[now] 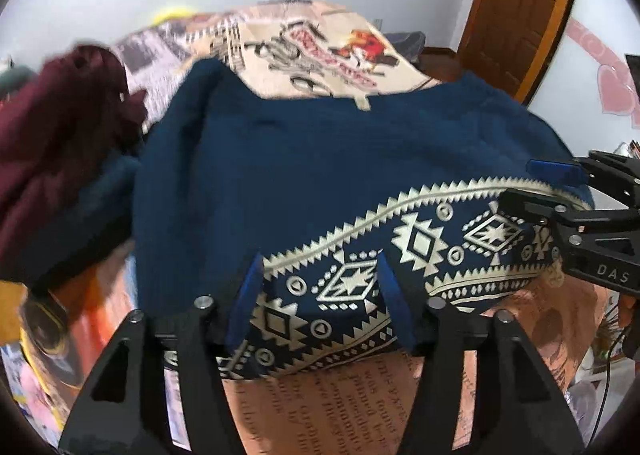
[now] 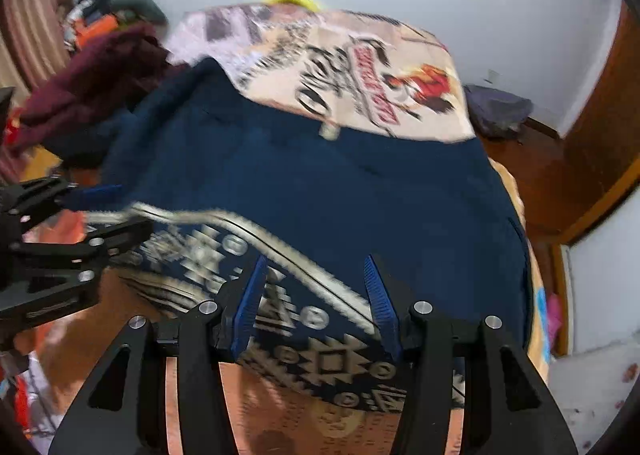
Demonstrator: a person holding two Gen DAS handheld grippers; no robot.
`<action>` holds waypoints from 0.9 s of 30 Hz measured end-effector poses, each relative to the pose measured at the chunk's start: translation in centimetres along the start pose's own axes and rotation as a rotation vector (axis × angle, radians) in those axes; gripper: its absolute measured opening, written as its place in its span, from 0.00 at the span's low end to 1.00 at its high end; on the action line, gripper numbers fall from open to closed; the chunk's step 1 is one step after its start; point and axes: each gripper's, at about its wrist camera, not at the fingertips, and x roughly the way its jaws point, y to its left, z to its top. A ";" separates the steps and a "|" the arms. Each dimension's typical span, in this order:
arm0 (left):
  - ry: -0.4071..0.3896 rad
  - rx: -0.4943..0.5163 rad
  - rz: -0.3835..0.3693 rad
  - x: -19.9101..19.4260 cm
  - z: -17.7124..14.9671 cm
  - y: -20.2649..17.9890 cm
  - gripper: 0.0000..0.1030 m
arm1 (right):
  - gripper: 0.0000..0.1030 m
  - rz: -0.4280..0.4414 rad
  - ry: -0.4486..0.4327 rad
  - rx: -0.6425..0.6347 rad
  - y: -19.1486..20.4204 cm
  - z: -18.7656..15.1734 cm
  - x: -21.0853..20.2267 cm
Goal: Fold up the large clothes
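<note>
Navy-blue knitted sweater with a cream geometric band (image 1: 320,183) lies spread on the printed bedspread (image 1: 320,47). The left gripper (image 1: 320,295) and right gripper (image 2: 316,295), jaws apart, straddle its patterned hem, seemingly to pinch and fold it.

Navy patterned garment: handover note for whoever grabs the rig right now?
Left gripper: open, straddling the near patterned edge of the navy garment, not clamped.
Right gripper: open, straddling the same edge further to the right.
The garment lies spread on the printed bedspread. A maroon garment is piled at the left, partly on a navy sleeve.
Done: garment laid out, both grippers lined up on the near edge.
Left: shut both grippers on the edge, carry it over toward the far side, then probably tuck the sleeves and fold again. Both views are blurred, so check the grip.
</note>
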 end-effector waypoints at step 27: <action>0.030 -0.565 -0.044 -3.8 -10.0 13.4 0.57 | 0.50 0.008 -0.029 0.255 -6.7 -6.8 -5.3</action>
